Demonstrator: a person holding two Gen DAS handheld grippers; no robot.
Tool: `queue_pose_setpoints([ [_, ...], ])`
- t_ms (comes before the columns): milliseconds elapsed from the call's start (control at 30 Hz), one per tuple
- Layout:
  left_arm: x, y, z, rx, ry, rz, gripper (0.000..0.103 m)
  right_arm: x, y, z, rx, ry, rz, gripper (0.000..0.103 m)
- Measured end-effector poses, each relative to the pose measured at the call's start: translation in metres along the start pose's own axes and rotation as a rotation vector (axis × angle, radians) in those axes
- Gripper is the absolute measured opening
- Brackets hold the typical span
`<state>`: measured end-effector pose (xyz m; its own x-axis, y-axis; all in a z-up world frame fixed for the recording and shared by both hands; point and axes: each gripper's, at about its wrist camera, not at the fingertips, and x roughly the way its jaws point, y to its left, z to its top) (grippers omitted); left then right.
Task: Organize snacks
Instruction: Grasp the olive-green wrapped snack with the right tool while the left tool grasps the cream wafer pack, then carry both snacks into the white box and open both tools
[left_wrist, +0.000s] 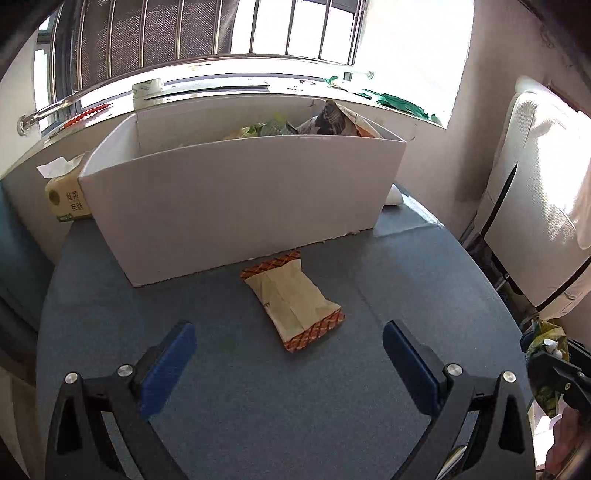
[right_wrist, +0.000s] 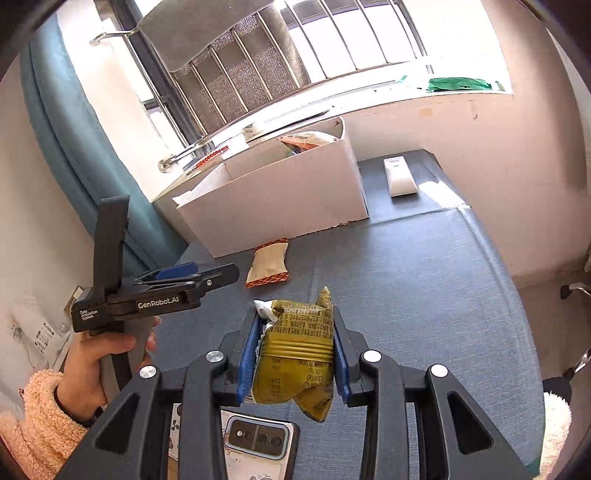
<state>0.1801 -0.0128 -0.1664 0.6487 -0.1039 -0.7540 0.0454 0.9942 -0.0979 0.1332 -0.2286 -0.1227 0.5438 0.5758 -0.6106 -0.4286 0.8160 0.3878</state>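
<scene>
Right claw is clamped tight on the green packet, blue pads squeezing both sides, lifted off the blue worktop. Left claw gapes wide, nothing between its pads, and the wafer packet lies flat at its 12 o'clock. The white box sits just behind at 12, snacks inside. A phone lies under the right claw; a remote is at 1 o'clock.
</scene>
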Motion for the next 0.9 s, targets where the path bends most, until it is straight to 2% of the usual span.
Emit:
queue_pose_setpoints([
  [133, 0.037, -0.011, 0.017, 0.017, 0.057, 0.044, 0.103, -0.007, -0.017, -0.001, 0.047, 0.001, -0.015, 0.038],
  [200, 0.052, -0.013, 0.021, 0.017, 0.088, 0.028, 0.103, -0.009, -0.024, -0.003, 0.067, -0.002, -0.007, 0.038],
  [300, 0.064, -0.012, 0.02, 0.019, 0.113, 0.043, 0.102, -0.01, -0.027, -0.005, 0.07, -0.004, -0.012, 0.038],
  [333, 0.068, -0.009, 0.018, 0.009, 0.127, 0.027, 0.1, -0.009, -0.027, -0.006, 0.072, -0.003, -0.007, 0.038],
  [400, 0.067, -0.007, 0.016, 0.029, 0.105, 0.029, 0.091, -0.008, -0.027, -0.007, 0.074, -0.001, -0.006, 0.038],
  [433, 0.066, -0.008, 0.016, 0.048, 0.103, 0.061, 0.078, -0.008, -0.026, -0.008, 0.071, 0.001, -0.005, 0.038],
  [467, 0.064, -0.007, 0.016, 0.051, 0.098, 0.072, 0.066, -0.007, -0.025, -0.009, 0.071, 0.003, -0.005, 0.038],
  [500, 0.062, -0.004, 0.016, 0.039, 0.095, 0.059, 0.065, -0.005, -0.025, -0.009, 0.07, 0.008, -0.004, 0.038],
  [567, 0.057, 0.002, 0.014, 0.038, 0.087, 0.044, 0.05, -0.002, -0.023, -0.01, 0.068, 0.019, -0.002, 0.038],
  [633, 0.047, 0.01, 0.01, -0.004, 0.083, -0.023, 0.048, -0.001, -0.02, -0.01, 0.062, 0.024, 0.001, 0.038],
  [667, 0.041, 0.011, 0.006, -0.008, 0.072, -0.031, 0.048, -0.001, -0.018, -0.01, 0.055, 0.023, 0.003, 0.038],
  [767, 0.011, 0.011, -0.003, 0.024, 0.015, -0.049, 0.048, 0.001, -0.013, -0.01, 0.043, 0.026, 0.005, 0.038],
  [900, -0.038, 0.024, -0.01, -0.028, -0.085, -0.141, 0.048, 0.009, -0.003, -0.002, 0.032, 0.03, 0.034, 0.038],
])
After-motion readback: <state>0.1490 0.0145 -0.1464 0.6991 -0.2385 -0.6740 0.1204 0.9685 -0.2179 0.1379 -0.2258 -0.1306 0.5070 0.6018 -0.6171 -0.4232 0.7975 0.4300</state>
